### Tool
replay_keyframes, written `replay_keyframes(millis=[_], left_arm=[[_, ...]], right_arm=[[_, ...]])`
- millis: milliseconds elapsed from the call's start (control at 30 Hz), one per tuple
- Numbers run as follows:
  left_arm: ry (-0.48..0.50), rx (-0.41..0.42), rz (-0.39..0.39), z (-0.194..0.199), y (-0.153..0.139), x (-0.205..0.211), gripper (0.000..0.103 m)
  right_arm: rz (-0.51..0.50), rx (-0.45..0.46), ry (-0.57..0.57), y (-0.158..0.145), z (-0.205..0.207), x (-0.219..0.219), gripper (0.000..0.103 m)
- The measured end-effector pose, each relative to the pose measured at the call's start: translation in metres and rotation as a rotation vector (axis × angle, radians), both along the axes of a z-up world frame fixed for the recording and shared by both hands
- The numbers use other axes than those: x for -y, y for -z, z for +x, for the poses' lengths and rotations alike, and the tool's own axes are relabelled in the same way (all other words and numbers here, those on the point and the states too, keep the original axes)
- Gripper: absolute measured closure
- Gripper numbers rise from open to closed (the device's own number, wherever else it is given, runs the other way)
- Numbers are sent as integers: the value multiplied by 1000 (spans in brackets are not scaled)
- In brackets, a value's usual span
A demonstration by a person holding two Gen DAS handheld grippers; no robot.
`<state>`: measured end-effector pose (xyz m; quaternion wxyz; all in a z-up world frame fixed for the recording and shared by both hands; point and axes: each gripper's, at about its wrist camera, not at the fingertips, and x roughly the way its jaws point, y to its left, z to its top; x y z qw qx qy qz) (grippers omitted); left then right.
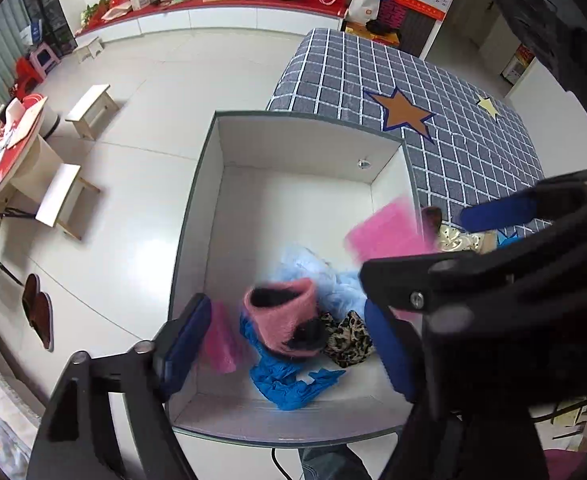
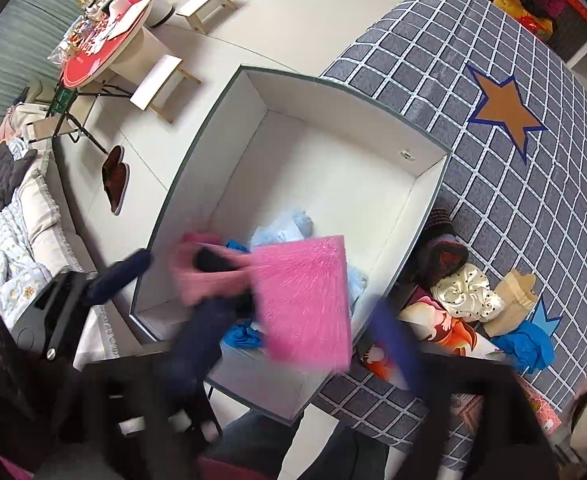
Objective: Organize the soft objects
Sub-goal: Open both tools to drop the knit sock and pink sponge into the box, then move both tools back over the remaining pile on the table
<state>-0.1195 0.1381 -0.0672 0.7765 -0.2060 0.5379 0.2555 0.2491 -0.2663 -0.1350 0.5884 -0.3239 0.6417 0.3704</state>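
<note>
While both grippers hang over the white open-topped box (image 2: 221, 136), the right gripper (image 2: 297, 332) stands wide open, the flat pink fuzzy cloth (image 2: 305, 300) loose between its fingers; the left gripper (image 1: 289, 344) gapes above the pink knitted hat (image 1: 283, 320), untouched.

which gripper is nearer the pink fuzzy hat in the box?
Left. Left gripper is open straight over the pink fuzzy hat; right gripper is open beside it, above the pink flat cloth.
</note>
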Motion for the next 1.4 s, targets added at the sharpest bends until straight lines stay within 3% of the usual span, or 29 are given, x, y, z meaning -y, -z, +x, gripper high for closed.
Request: replay_keyframes(millis=[100,167,267,367,1000,1400], left_arm=[[-22,30,-19,-4,-1,-3,13],[-40,65,-33,-7,-4,-5,0],[-46,142,-64,-10,-11,-8,0],[-56,165,-70,-11,-16,-9,0],[21,106,-42,-1,-27,19,0],[144,88,-31,40,-36,47,0]], right_arm=[[15,-2,1,-5,2,0,6],[20,-13,10,-8,4,1,6],[32,-37,27,-10,7,3,6],[36,-60,52,-12,11,6,6],[74,-49,130,-31,27,36,6],[113,-68,304,-56,72,96,6]])
